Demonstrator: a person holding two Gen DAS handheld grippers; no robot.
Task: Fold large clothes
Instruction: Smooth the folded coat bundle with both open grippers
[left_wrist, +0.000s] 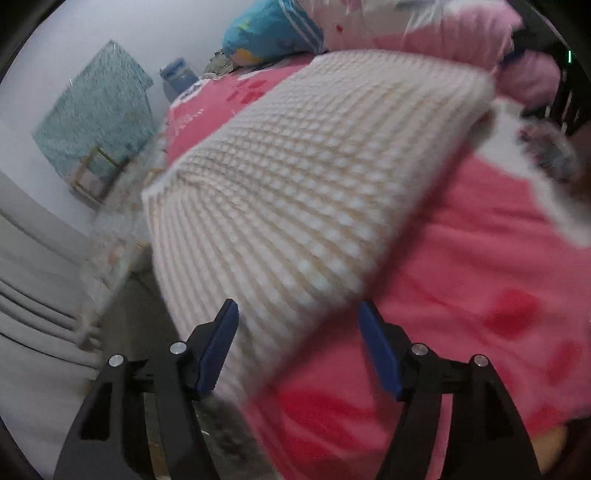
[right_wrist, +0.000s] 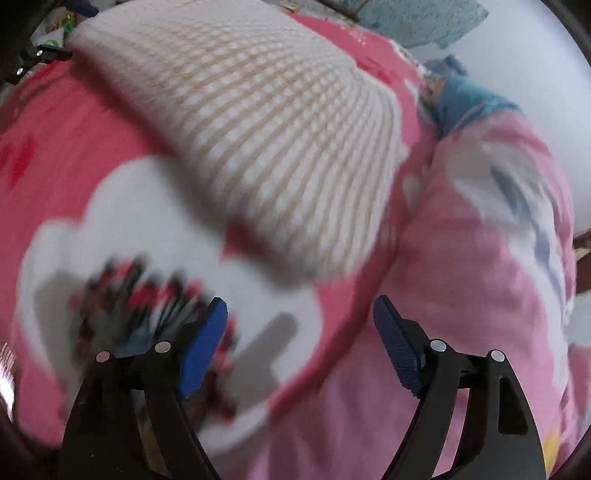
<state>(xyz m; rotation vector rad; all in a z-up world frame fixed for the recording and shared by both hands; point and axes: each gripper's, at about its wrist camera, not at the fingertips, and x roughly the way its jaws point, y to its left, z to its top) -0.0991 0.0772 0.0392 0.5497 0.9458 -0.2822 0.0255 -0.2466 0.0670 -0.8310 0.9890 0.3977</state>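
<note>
Cream knit sweater lies folded on the pink bed cover. Left hand-held gripper spread wide, empty, at its near edge. Right hand-held gripper likewise spread, empty, just short of it.

Opposite low views — shared folded knit

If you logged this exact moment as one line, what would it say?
task: fold large clothes | cream knit garment: folded on pink bedspread | left gripper: open, empty | right gripper: open, empty | image: blurred
</note>
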